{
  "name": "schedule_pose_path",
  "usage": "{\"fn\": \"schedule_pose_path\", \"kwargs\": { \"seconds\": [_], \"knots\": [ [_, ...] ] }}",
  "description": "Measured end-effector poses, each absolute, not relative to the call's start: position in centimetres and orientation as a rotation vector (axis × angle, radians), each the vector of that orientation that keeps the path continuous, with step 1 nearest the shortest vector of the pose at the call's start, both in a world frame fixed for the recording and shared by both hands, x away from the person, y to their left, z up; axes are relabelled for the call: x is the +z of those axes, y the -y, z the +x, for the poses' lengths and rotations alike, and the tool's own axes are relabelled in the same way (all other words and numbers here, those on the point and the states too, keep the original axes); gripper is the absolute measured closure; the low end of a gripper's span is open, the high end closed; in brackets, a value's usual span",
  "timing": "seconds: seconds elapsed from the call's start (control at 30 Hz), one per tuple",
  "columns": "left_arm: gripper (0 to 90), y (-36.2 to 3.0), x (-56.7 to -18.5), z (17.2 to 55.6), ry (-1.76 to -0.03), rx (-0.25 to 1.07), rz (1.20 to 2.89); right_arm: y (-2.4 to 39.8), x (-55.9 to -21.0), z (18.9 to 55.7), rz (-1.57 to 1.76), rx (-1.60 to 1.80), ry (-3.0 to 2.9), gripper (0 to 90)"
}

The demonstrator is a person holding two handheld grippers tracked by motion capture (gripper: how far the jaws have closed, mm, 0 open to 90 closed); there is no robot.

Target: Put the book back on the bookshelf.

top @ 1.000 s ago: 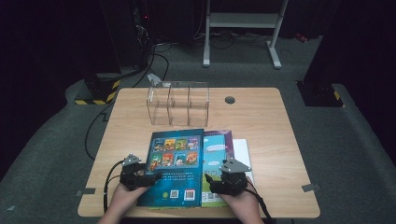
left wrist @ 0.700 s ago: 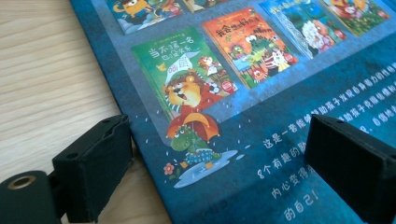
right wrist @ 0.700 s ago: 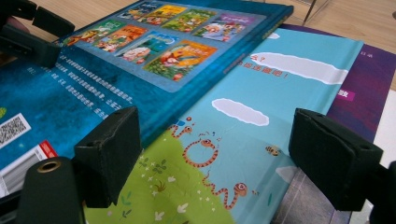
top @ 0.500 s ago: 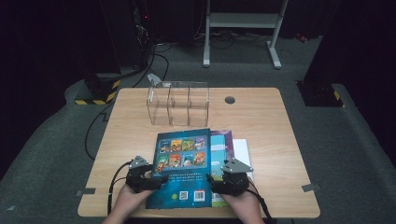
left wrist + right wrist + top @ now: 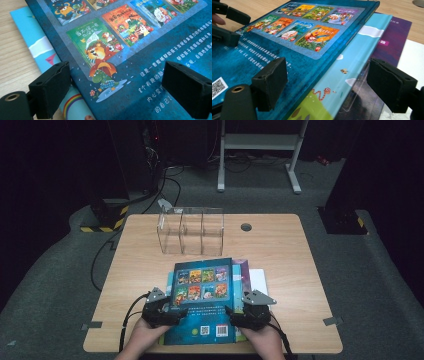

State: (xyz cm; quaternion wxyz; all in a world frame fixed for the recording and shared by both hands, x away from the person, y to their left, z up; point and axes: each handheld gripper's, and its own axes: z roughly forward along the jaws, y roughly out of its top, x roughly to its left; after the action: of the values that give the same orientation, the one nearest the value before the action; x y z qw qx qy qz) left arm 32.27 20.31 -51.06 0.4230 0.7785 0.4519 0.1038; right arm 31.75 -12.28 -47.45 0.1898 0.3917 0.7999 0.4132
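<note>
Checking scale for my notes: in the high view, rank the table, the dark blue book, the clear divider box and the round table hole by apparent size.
1. table
2. dark blue book
3. clear divider box, though farther from the camera
4. round table hole

At the bottom middle of the high view, the left hand-held gripper (image 5: 176,312) and right hand-held gripper (image 5: 234,314) face each other, jaws spread wide.

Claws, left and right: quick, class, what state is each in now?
Left claw: open, over the blue book, gripping nothing.
Right claw: open, over the book's edge, gripping nothing.
</note>
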Motion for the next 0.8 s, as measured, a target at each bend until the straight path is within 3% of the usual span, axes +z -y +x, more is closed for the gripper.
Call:
{"fn": "schedule_pose_path", "kwargs": {
  "seconds": [0.8],
  "knots": [
    [10.3,-14.9,-50.1,32.8,-1.051,0.248,1.950,14.9,-47.4,32.3,1.255,1.173,-2.211,15.5]
  ]
}}
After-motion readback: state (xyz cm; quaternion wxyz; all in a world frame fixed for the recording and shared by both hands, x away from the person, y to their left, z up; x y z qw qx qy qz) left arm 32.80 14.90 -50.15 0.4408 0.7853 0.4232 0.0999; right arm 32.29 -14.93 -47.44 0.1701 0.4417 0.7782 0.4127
